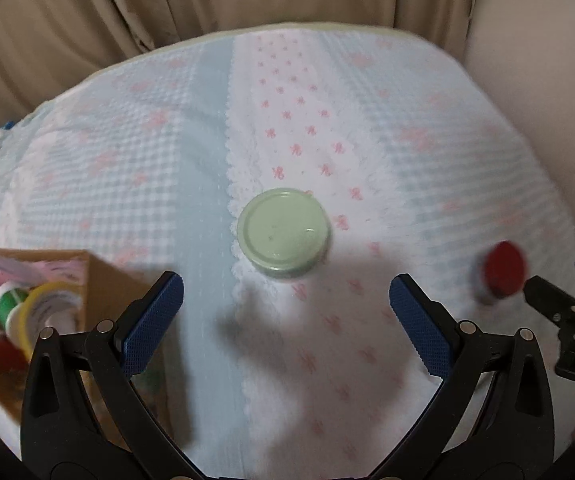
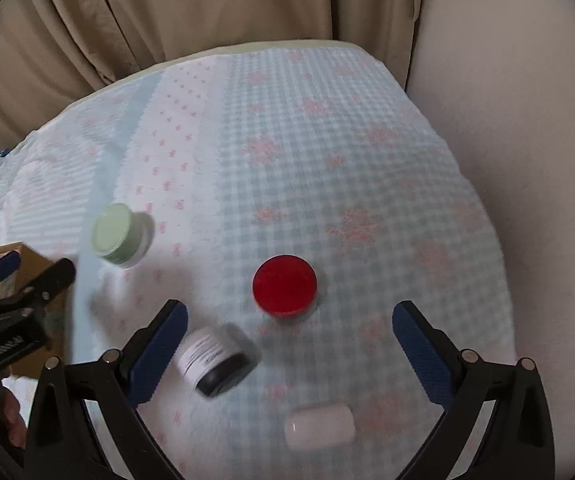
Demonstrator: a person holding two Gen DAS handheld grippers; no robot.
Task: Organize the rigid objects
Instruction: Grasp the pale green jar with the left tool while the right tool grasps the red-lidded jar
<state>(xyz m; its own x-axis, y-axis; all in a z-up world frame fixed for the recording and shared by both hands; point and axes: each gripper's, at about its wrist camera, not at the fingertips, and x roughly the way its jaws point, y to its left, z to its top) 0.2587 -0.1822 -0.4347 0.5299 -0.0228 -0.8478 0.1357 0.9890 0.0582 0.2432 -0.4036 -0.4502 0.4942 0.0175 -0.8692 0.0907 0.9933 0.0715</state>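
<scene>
Item 1: green jar [image 1: 283, 234]. Upright on the table [image 1: 427, 184], centre, ahead of our left hand-held gripper [image 1: 286, 300]; fingers spread wide, nothing held. Lid looks smooth, maybe slick; body seems rigid, prob. glass or hard plastic, so moderate wt. We'd grip the lid's side wall, not the top.

Item 2: red jar [image 2: 285, 285]. Low, flat, upright, just ahead of our right hand-held gripper [image 2: 289, 338], also spread wide & empty. Likely light, stiff; we'd take it across the rim.

Item 3: black jar [image 2: 217, 360]. Lying tilted on its side, w/ white label, near right gripper's left finger. Could roll; we'd pinch across the flat ends.

Item 4: white piece [image 2: 319, 426]. Blurred, rounded; type unclear.

Item 5: box [image 1: 99, 276]. Cardboard, far left; holds tape rolls [image 1: 43, 308] & more. Prob. destination.
</scene>
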